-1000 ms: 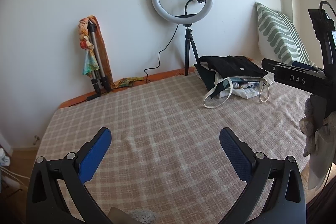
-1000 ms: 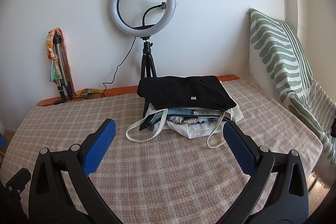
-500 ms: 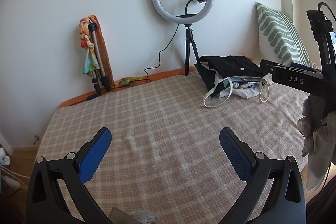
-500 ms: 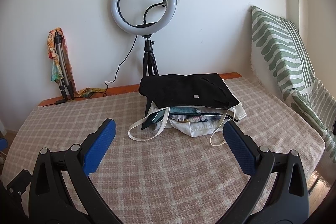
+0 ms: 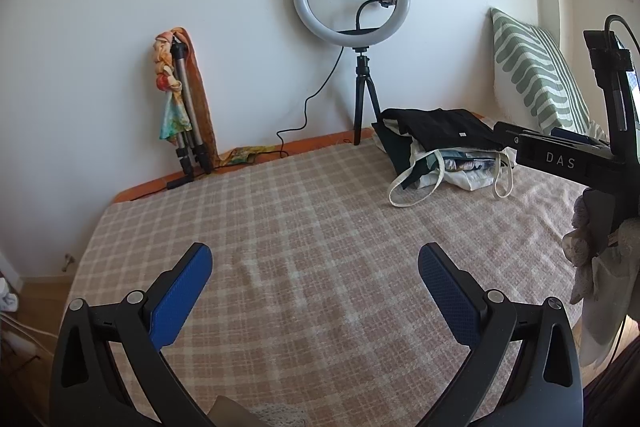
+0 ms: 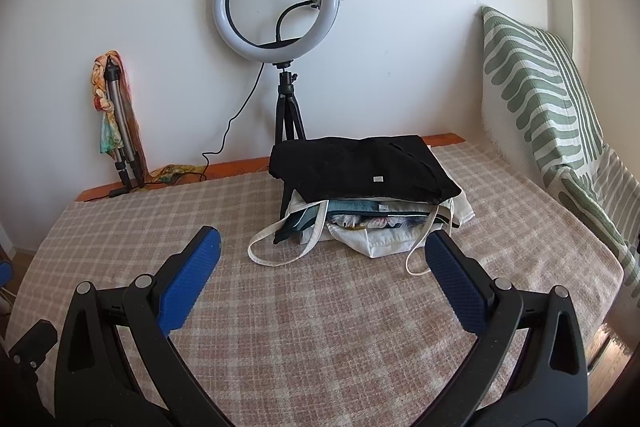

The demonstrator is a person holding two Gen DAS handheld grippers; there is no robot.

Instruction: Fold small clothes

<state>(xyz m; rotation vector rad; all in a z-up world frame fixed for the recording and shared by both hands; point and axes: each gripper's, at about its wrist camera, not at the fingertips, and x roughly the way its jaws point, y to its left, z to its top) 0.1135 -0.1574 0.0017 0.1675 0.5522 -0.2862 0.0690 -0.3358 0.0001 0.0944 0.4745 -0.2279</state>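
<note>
Change since a second ago: right view nudged slightly closer to the clothes pile [image 6: 364, 195], now larger and lower between the pads; left view almost unchanged.
Left gripper [image 5: 315, 277]: jaws spread wide, nothing between the blue pads [image 5: 180, 297], poised above bare checked blanket [image 5: 312, 211].
Right gripper [image 6: 322, 269]: jaws likewise wide apart, gripping nothing, blue pads [image 6: 456, 285] framing the pile from the near side, apart from it.
Right gripper from the left view [image 5: 560, 159]: black body marked "DAS" at the right edge, level with the pile.
Clothes pile: folded black garment [image 6: 360, 169] on top, teal and patterned pieces beneath, all on a white tote bag [image 6: 384, 239] with loose straps trailing toward the grippers; set on the far half of the blanket.
Pale fabric [image 5: 592, 267]: hanging at the right edge of the left view, below the other gripper; kind unclear.
Behind the pile: ring light [image 6: 278, 1] on a small black tripod, by the white wall.
Far left: folded tripod [image 6: 120, 131] wrapped in a colourful scarf, leaning on the wall.
Right side: green-striped cushion [image 6: 536, 91] upright against the wall.
</note>
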